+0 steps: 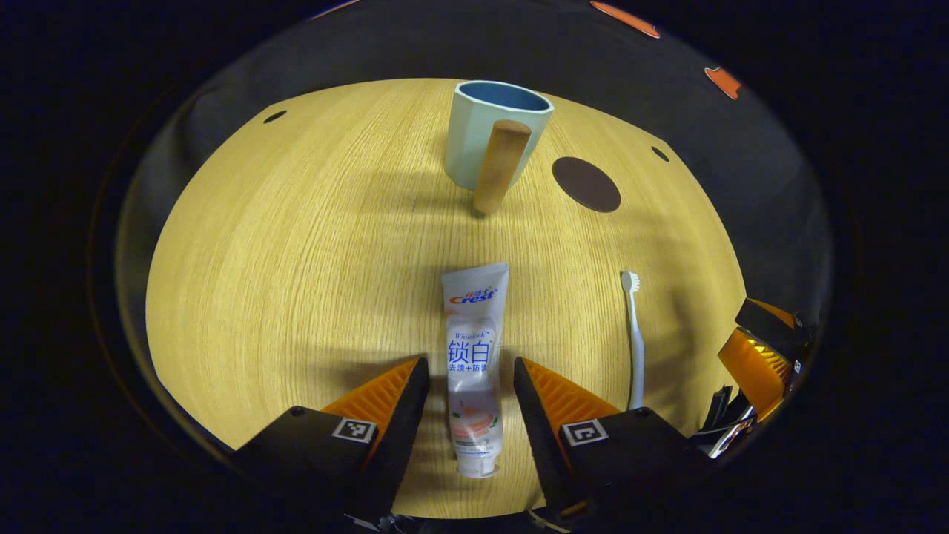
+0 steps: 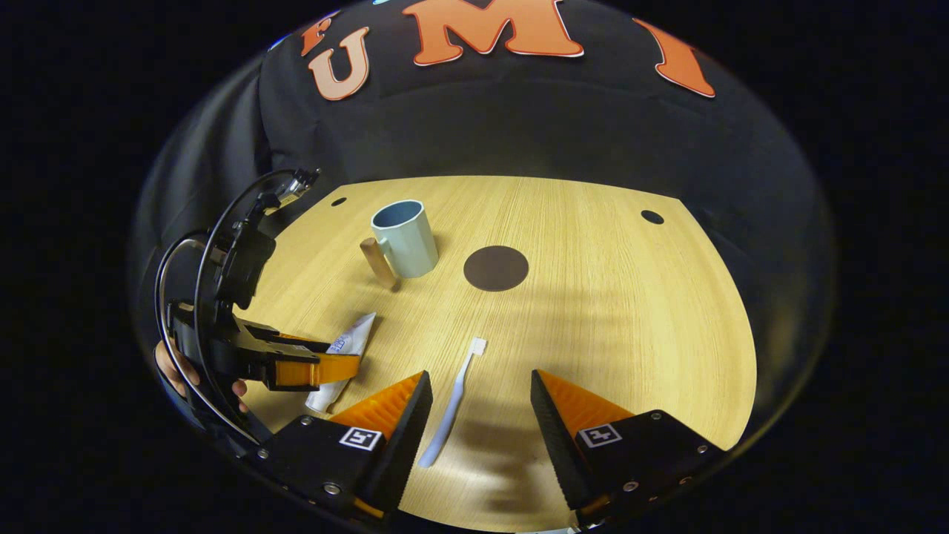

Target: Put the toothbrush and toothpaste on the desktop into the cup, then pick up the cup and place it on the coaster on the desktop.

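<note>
While spread wide over the pale wood-grain desktop (image 1: 296,245), left gripper (image 1: 470,371) straddling the white plastic toothpaste tube (image 1: 473,348), one finger on each side, gaps showing between both fingers and the tube, so nothing gripped. Tube flat on the wood, cap end nearest the camera, crimped end pointing toward the pale green mug-shaped cup with a blue inside and a tan wooden handle (image 1: 495,133). Cup upright at the far side of the desktop, handle facing the camera. Dark brown round coaster (image 1: 586,184) flat just to the right of the cup, apart from it, bare on top. White slim toothbrush (image 1: 634,334) lying to the right of the tube (roughly parallel to it), bristle head toward the coaster. Other gripper (image 1: 760,348) seen at the right edge of this view.

From the right gripper view: right gripper (image 2: 480,400) likewise wide open, holding nothing, hovering low above the toothbrush (image 2: 452,404), which lies closer to its left finger than its right, handle end near the camera. Left gripper (image 2: 326,367) at the left, around the tube (image 2: 348,348), a hand (image 2: 174,374) partly visible behind it. Cup (image 2: 405,239) and coaster (image 2: 496,268) side by side farther back, not touching.
</note>
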Demonstrator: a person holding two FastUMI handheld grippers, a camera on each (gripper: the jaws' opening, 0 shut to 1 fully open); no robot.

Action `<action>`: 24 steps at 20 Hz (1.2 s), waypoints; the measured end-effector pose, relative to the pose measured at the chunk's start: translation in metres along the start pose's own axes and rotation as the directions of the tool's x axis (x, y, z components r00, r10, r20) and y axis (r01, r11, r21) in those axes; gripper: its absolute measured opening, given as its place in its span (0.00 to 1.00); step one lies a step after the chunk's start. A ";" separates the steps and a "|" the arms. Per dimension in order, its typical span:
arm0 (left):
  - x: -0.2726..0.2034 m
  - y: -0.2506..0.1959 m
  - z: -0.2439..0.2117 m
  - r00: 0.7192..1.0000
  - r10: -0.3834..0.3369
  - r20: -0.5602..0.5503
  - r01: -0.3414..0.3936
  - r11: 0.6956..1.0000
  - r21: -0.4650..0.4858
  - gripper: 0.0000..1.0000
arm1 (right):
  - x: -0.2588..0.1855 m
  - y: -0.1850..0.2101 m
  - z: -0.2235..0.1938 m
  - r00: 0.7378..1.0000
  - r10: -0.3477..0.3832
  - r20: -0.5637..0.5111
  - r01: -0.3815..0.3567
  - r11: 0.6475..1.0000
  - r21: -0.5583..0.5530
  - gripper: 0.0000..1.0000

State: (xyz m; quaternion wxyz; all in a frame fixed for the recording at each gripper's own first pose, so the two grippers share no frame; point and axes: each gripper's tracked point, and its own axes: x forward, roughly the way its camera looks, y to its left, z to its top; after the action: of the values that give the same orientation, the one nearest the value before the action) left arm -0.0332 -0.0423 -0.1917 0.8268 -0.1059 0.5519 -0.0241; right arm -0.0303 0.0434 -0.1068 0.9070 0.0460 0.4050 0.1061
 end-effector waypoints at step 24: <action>-0.020 -0.005 0.010 0.990 -0.091 0.112 0.095 0.995 -0.023 0.25 | 0.054 0.031 -0.071 0.935 0.035 -0.353 -0.001 0.995 0.097 0.52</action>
State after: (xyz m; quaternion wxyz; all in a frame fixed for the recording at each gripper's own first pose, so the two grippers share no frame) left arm -0.0314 -0.0424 -0.1687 0.8525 -0.1442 0.5000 -0.0489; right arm -0.0530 0.0856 -0.1877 0.8149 0.0728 0.5660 0.1015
